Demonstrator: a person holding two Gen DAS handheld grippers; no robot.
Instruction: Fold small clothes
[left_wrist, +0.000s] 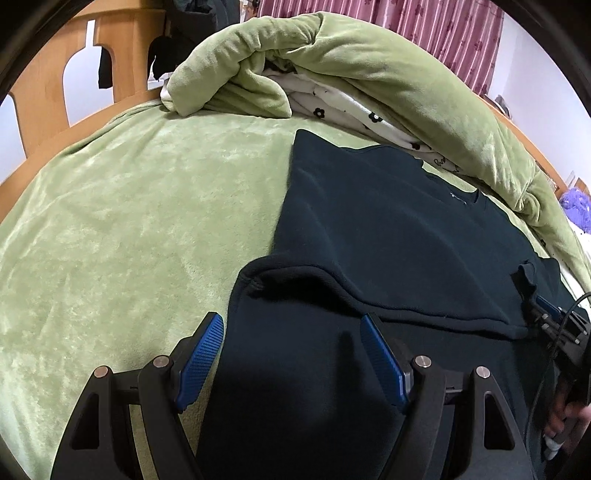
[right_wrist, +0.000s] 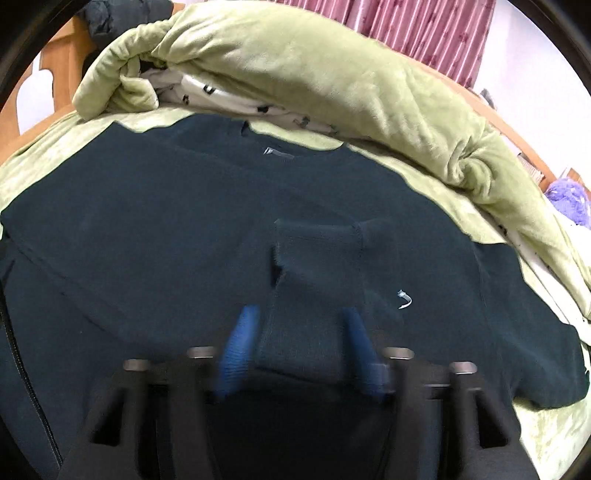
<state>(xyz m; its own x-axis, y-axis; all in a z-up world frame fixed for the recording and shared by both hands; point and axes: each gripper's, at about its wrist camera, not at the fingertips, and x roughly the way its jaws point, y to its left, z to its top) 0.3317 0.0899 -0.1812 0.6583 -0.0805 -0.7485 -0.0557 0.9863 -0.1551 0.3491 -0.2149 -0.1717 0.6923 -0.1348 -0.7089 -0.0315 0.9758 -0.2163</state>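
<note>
two grippers work over a dark garment (left_wrist: 369, 229) spread flat on a green plush blanket (left_wrist: 129, 221) covering a bed. nearest in the left wrist view, the left gripper (left_wrist: 291, 328) stands spread wide, its blue pads (left_wrist: 201, 354) apart; one finger is over the blanket, the other over the cloth, and a folded-over edge of the garment lies between and just past them, not pinched. in the right wrist view the right gripper (right_wrist: 297, 325) is blurred; its blue pads (right_wrist: 236, 343) stand fairly close with a raised fold of the dark cloth between them, though whether they press on it i cannot tell. only the left view shows the right gripper from outside, at its right edge beside a lifted tuft of cloth, with part of a hand (left_wrist: 565, 417) below it, and a wooden headboard (left_wrist: 122, 44) beyond. only the right view shows the neckline with its label (right_wrist: 275, 152) and a small white tag (right_wrist: 404, 299). farthest, both views show a rolled green quilt (right_wrist: 314, 74) with white flowered lining, then pink curtains (right_wrist: 406, 29).
</note>
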